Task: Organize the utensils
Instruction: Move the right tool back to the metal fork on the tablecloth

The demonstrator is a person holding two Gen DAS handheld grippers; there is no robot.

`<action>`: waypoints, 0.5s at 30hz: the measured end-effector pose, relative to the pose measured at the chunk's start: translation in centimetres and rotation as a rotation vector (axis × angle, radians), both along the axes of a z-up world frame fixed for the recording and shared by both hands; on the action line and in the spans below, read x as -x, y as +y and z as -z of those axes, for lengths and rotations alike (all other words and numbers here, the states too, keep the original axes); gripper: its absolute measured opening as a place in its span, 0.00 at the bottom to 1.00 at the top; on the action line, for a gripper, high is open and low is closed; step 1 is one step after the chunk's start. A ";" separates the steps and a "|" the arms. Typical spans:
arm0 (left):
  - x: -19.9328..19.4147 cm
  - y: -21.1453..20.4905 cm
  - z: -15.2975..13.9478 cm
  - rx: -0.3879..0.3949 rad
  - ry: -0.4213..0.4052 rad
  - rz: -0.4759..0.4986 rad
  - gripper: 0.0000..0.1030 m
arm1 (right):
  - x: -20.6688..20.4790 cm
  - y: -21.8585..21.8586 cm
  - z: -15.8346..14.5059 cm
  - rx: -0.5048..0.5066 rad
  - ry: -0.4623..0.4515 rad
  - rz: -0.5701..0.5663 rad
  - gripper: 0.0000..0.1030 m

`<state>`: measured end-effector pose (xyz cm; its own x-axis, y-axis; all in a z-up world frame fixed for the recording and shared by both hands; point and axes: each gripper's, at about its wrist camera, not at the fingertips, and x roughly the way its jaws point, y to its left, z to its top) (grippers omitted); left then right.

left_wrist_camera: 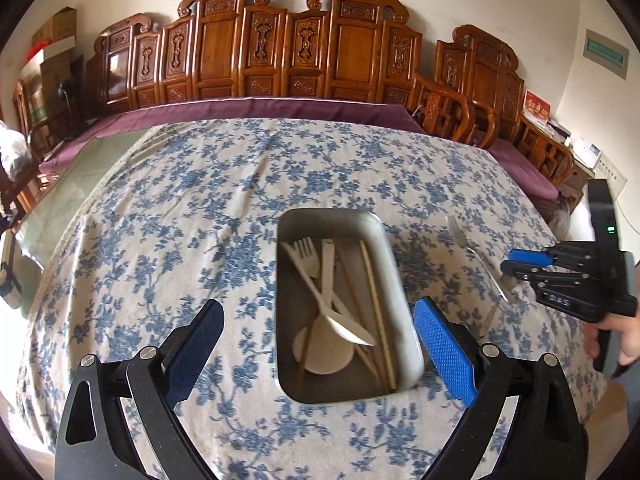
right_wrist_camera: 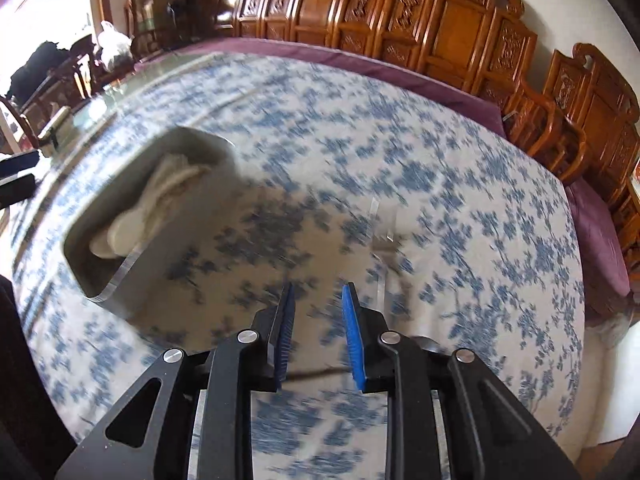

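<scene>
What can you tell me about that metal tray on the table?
The tray is a deep, rounded-corner rectangle of dull grey metal, sitting flat on the flowered cloth. Inside lie a pale plastic fork, spoon, knife, a round disc and wooden chopsticks, loosely crossed. No gripper touches it.

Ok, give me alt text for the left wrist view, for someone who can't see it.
A metal tray on a blue floral tablecloth holds pale plastic cutlery and chopsticks, framed by the open left gripper. A metal fork lies on the cloth right of the tray, near the right gripper. Carved wooden chairs line the wall behind.
</scene>
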<state>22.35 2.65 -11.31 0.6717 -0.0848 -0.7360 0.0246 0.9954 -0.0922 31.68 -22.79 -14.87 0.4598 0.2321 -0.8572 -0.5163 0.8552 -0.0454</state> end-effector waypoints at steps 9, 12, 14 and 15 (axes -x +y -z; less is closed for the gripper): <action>-1.0 -4.0 -0.1 -0.029 0.012 0.043 0.90 | -3.9 -3.8 4.9 0.013 0.103 0.019 0.25; -1.5 -5.1 0.7 -0.036 0.026 0.049 0.90 | -5.3 -3.2 5.6 -0.006 0.124 -0.003 0.25; -1.8 -5.8 1.2 -0.040 0.038 0.051 0.90 | -6.2 -2.5 6.3 0.012 0.136 -0.009 0.25; -2.0 -6.2 1.5 -0.042 0.045 0.053 0.90 | -6.5 -2.2 6.7 0.037 0.144 -0.011 0.25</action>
